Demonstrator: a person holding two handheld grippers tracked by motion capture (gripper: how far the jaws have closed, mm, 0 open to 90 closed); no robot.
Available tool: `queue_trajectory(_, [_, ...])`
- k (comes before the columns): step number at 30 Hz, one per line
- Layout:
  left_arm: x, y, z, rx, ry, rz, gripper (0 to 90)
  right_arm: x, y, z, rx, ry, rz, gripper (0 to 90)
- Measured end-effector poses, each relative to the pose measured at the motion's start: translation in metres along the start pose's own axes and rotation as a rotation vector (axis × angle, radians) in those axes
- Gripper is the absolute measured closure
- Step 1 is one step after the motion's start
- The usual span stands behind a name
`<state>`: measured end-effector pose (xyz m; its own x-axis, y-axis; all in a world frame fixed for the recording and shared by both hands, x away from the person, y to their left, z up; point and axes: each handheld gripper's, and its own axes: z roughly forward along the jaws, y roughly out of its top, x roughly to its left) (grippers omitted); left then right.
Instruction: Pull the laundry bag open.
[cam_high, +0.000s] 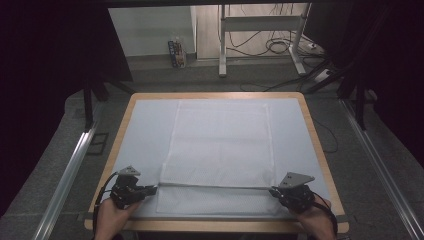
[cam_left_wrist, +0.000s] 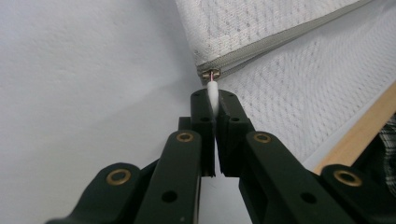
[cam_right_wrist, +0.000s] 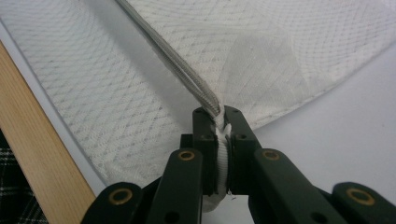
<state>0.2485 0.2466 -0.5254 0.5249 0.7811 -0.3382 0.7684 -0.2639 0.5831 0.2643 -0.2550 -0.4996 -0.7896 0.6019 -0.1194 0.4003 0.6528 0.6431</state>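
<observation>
A white mesh zip bag (cam_high: 220, 150) lies flat on the pale mat, its grey zipper (cam_high: 215, 185) running across near the front. At the zipper's left end my left gripper (cam_high: 154, 188) is shut on the white zipper pull (cam_left_wrist: 213, 91), which sticks out of the metal slider (cam_left_wrist: 212, 73). At the zipper's right end my right gripper (cam_high: 274, 191) is shut on the bag's corner fabric (cam_right_wrist: 219, 140), where the grey zipper tape (cam_right_wrist: 177, 65) enters the jaws. The mesh bag (cam_right_wrist: 261, 51) spreads beyond them.
The pale mat (cam_high: 145, 125) covers a wooden table (cam_high: 314, 130), whose edge (cam_right_wrist: 42, 135) runs close to my right gripper. Metal rails (cam_high: 70, 170) flank the table on the floor. A desk frame (cam_high: 260, 30) and cables stand beyond the far edge.
</observation>
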Motion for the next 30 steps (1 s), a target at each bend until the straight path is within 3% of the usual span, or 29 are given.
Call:
queue_trajectory(5, [0.000,-0.001,-0.001,0.006,-0.025,-0.005,87.2,0.002,-0.002,0.000,0.007,0.014,0.006,82.5])
queue_trajectory(10, [-0.002,-0.006,-0.001,0.030,-0.041,0.004,86.5,0.002,-0.004,0.004,0.034,0.014,0.008,73.6])
queue_trajectory(16, [-0.007,-0.008,0.001,0.024,0.011,0.042,85.1,0.004,-0.006,0.006,0.062,0.026,-0.007,56.5])
queue_trajectory(20, [-0.008,-0.009,0.001,0.030,0.031,0.051,85.4,0.003,-0.007,0.003,0.050,0.033,-0.005,42.0])
queue_trajectory(30, [-0.009,-0.011,0.001,0.036,0.025,0.049,86.0,-0.004,-0.030,-0.014,0.045,0.027,0.063,37.8])
